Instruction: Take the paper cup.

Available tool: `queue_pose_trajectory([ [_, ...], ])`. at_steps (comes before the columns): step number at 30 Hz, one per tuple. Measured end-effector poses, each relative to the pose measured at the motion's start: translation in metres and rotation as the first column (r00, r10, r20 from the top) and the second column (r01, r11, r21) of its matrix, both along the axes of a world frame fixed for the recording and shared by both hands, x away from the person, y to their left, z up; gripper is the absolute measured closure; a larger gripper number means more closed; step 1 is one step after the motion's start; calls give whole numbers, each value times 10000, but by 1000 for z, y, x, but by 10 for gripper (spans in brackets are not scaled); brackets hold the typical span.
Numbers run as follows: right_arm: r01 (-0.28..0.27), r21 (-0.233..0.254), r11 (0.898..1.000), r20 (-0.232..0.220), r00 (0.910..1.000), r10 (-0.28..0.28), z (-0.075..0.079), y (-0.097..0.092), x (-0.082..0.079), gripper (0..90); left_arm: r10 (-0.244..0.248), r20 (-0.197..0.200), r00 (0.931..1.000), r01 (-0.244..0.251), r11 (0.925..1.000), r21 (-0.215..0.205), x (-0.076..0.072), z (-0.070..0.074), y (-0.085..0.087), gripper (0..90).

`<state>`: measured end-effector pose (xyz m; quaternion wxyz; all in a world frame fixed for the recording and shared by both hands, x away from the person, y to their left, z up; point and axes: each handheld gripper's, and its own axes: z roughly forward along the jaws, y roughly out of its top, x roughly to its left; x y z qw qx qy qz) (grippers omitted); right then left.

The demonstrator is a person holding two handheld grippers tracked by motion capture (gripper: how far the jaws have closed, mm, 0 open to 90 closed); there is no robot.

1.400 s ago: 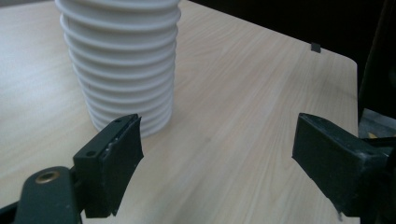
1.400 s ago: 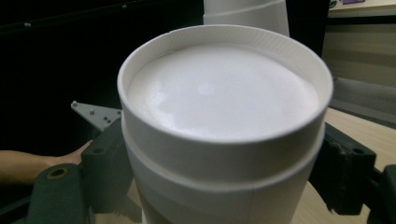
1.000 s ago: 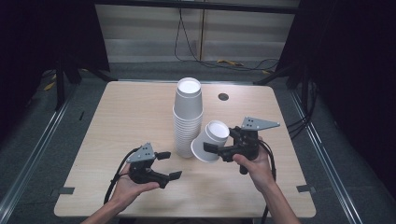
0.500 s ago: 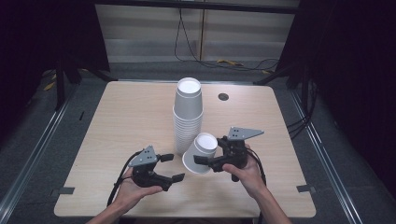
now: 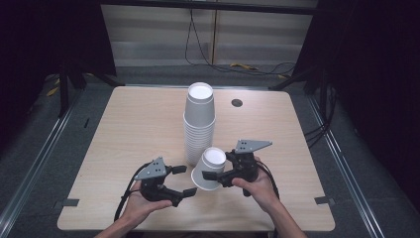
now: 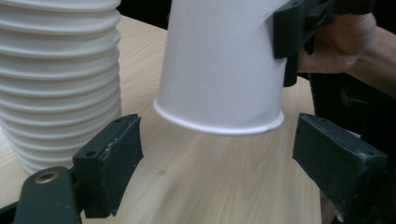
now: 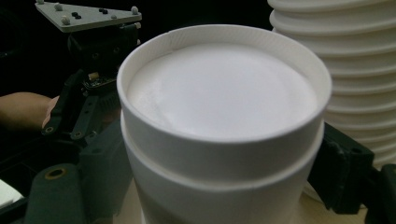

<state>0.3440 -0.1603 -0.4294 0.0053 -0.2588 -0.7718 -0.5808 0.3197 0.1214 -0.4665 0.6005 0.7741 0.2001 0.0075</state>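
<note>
The right hand-held gripper (image 5: 210, 174) is clamped on a white paper cup (image 5: 209, 168), one jaw on each side of its wall. The cup is upside down and tilted, its closed base up and leaning toward the tall stack of white paper cups (image 5: 199, 124); in the left gripper view the rolled rim (image 6: 219, 126) hangs just above the pale wooden surface (image 5: 133, 124). Seen from above, the held cup sits at about 5 o'clock from the stack, just beside its foot. The left hand-held gripper (image 5: 184, 180) rests at about 9 o'clock from the held cup, near it but apart, its jaws spread with nothing between them. A small dark round disc (image 5: 236, 102) lies at roughly 2 o'clock from the stack.
</note>
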Motion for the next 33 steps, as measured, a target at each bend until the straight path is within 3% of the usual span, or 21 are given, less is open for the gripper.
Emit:
queue_pose_trajectory([
  [8, -227, -63, 9997, -192, 9996, 226, -8, 11, -2, 190, -214, 205, 9996, 208, 9995, 252, 0, 0, -1, 155],
  [17, -304, -86, 9995, -331, 9990, 301, -12, 19, -4, 190, -225, 104, 9997, 219, 9981, 583, 0, -4, -4, 155],
  [33, -498, 19, 9988, -422, 9979, 498, -18, 33, -6, 191, -194, -7, 9998, 194, 9974, 688, 0, -8, -6, 118],
])
